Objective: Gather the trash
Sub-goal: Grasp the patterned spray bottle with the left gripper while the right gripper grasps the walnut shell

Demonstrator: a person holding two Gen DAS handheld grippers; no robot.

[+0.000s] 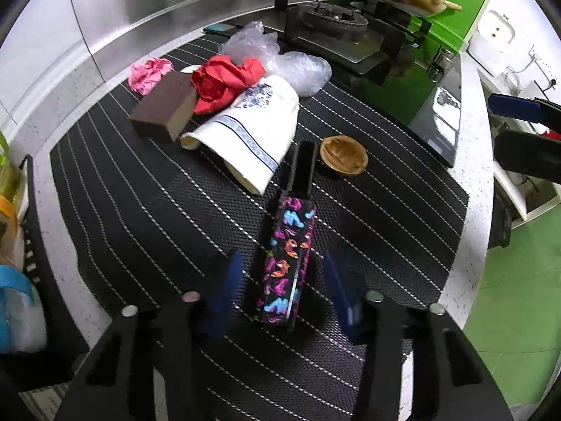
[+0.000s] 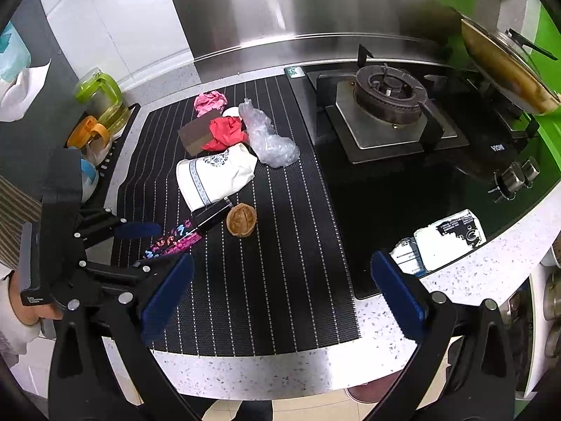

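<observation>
A long black tool with a multicoloured patterned body (image 1: 285,263) lies on the striped black mat (image 1: 140,210). My left gripper (image 1: 282,266) straddles its near end, and a gap shows at each blue pad, so it is open. Beyond the tool lie a walnut shell (image 1: 345,156), a white cloth with blue print (image 1: 252,133), crumpled red paper (image 1: 224,80), crumpled pink paper (image 1: 147,73) and a clear plastic bag (image 1: 280,59). My right gripper (image 2: 284,291) hangs open and empty over the mat's front edge (image 2: 280,347), with the walnut shell (image 2: 241,219) ahead of it.
A brown sponge block (image 1: 164,112) leans by the red paper. A gas stove (image 2: 385,105) and a lidded pan (image 2: 508,70) stand to the right. A white carton (image 2: 445,242) lies on the counter's front right. A green jug (image 2: 101,98) and cups fill a rack at left.
</observation>
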